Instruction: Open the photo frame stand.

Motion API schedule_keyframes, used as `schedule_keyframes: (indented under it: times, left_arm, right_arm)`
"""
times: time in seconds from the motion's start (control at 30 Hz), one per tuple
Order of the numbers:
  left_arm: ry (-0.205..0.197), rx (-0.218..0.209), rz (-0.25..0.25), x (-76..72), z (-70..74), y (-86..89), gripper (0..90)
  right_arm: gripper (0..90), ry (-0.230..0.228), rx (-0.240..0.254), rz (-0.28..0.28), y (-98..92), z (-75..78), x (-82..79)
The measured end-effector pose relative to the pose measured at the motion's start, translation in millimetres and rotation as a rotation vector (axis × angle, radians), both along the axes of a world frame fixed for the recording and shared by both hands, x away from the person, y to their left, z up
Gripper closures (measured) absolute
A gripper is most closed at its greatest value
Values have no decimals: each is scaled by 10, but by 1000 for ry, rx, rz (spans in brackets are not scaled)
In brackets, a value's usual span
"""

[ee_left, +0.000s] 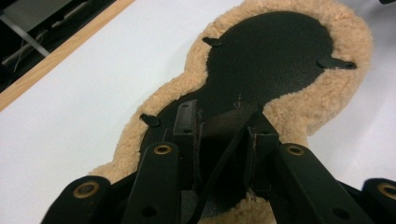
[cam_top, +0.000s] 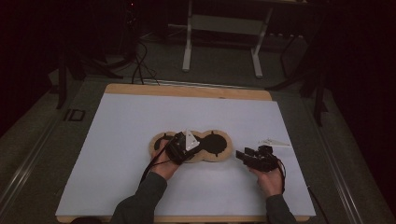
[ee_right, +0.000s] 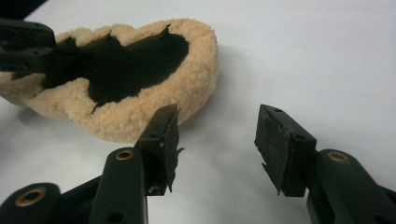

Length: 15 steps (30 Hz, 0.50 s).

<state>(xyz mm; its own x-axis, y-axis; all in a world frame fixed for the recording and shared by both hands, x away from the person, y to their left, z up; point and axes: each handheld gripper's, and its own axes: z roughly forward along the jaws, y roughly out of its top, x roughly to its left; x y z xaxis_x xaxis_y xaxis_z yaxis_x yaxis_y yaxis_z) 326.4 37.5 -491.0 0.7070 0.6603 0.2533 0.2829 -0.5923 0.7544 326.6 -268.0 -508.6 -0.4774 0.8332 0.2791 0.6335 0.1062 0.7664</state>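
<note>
White sheeting covers the worktop [cam_top: 116, 154], with a dark floor behind. Near its middle lies a tan fleece pad [ee_left: 327, 107] with a black centre. At the pad's left part, the left gripper [ee_left: 219, 126] has its jaws set on the black centre; they seem to pinch a fold of it, though the view is dim. Just right of the pad, the right gripper [ee_right: 217, 135] hovers with jaws spread and nothing between them.

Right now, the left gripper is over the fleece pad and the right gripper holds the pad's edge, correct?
Not quite. The right gripper holds nothing: in the right gripper view its jaws stand open over the white table, beside the fleece pad. The left gripper is over the pad.
</note>
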Motion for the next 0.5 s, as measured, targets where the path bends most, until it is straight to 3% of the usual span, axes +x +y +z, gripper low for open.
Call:
schedule_keyframes:
  times: [0.33,0.5]
  left_arm:
    - [-17,-55,-3,-38,6,94,721]
    - [-22,-68,-9,-55,8,127,721]
  right_arm:
    - [447,6,66,33,65,135,16]
    - [442,20,42,55,133,185,46]
